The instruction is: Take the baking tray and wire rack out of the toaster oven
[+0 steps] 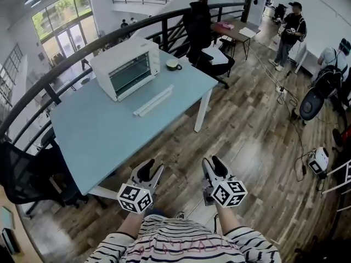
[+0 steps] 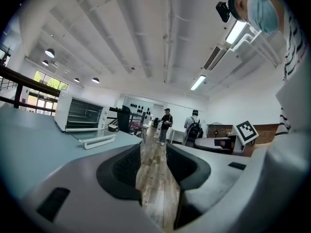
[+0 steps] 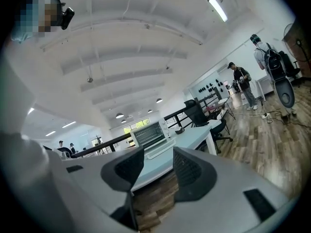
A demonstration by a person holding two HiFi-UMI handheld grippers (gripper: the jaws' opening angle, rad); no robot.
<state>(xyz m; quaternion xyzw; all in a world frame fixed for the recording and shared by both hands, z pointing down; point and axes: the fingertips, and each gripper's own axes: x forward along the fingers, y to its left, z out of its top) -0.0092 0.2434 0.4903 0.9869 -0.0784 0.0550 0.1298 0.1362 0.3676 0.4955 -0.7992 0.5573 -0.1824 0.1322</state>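
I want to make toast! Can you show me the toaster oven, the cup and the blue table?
toaster oven (image 1: 123, 51), head view, on its white top.
cup (image 1: 174, 64), head view, on its dark inside.
table (image 1: 98, 133), head view, on the bare blue top.

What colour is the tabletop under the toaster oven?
Pale blue; the rectangular tabletop shows best in the head view.

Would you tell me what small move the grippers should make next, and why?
Probably bring both forward over the table toward the oven. The left gripper and right gripper hang open and empty over the floor, short of the table edge, while the oven sits at the far side with its door apparently down.
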